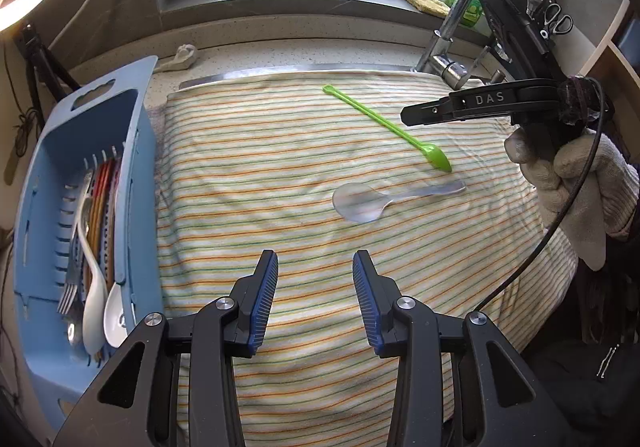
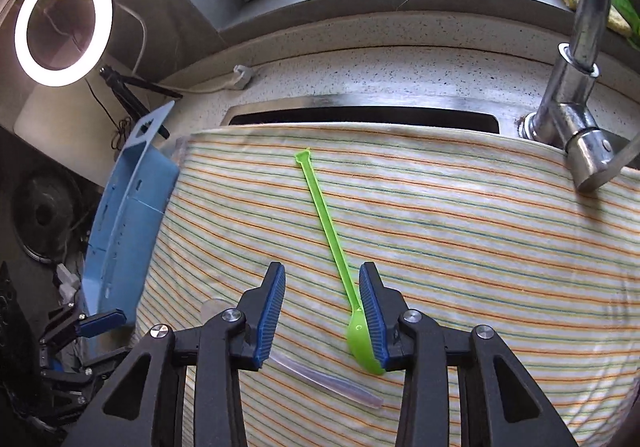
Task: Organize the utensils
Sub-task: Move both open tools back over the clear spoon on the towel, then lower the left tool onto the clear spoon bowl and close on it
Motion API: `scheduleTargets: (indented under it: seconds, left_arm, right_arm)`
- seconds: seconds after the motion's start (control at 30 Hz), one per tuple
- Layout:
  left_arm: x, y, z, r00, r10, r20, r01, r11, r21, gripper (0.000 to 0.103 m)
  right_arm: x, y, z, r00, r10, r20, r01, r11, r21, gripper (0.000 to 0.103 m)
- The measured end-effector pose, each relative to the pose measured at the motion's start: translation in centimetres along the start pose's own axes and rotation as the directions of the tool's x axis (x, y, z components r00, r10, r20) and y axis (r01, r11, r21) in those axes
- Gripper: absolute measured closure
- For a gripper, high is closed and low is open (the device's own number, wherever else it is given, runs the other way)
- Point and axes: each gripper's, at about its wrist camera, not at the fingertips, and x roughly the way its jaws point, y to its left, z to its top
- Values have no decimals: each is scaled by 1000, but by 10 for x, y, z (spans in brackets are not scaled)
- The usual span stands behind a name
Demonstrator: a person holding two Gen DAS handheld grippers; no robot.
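My left gripper point(image 1: 315, 297) hangs over the near part of the striped cloth point(image 1: 248, 167) with its blue pads spread apart and nothing between them. Ahead of it and to the right lies the clear plastic spoon point(image 1: 362, 203), bowl toward me, its handle running off to the right. Just beyond that the green spoon point(image 1: 390, 127) lies on a slant, its bowl close to the clear spoon's handle tip and its slim handle reaching toward the far edge of the cloth. My right gripper point(image 2: 322, 317) is tilted down over that green spoon point(image 2: 340, 267): the spoon's neck and bowl lie just along the inner face of the right-hand pad, with a wide gap to the left-hand pad, so the fingers are parted around it and I am not pinching it; whether that one pad touches it I cannot tell. My gloved right hand point(image 1: 576, 183) shows at the right of the left view, wrapped round the gripper's handle. At the cloth's left edge stands the blue drainer basket point(image 1: 132, 151), already holding white spoons point(image 1: 94, 287), a fork point(image 1: 70, 279) and some coloured handles.
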Motion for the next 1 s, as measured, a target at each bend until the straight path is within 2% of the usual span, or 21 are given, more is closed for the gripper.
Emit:
scheduleTargets:
  seconds: [0.17,0.27,0.43,0.57,0.83,1.0]
  left_arm:
    - [-3,2,-2,1000,7,1,-7,1000,-16,66]
    - [-2,-3,4,1000,12,-1,-12,1000,6,66]
    - [7,-12,32,1000,-3,2,3,998,67,66]
    - [30,-23,54,999,-29,-37,33,992,118,66]
    - [70,-44,66,991,-33,-131,62,973,224,66]
    - [83,-43,66,984,-55,-168,93,969,229,66]
  right_arm:
    - [19,0,9,998,-35,-52,33,999,-39,72]
    - [29,0,14,996,-60,-73,56,997,-57,72]
    - [20,-4,12,998,-2,-60,2,1000,-9,72]
    - [2,-7,-3,998,49,-47,-49,999,7,74]
    - [-33,-54,-53,993,115,-14,-110,977,183,74]
    - [-31,-60,-73,989,142,-39,-130,969,210,84]
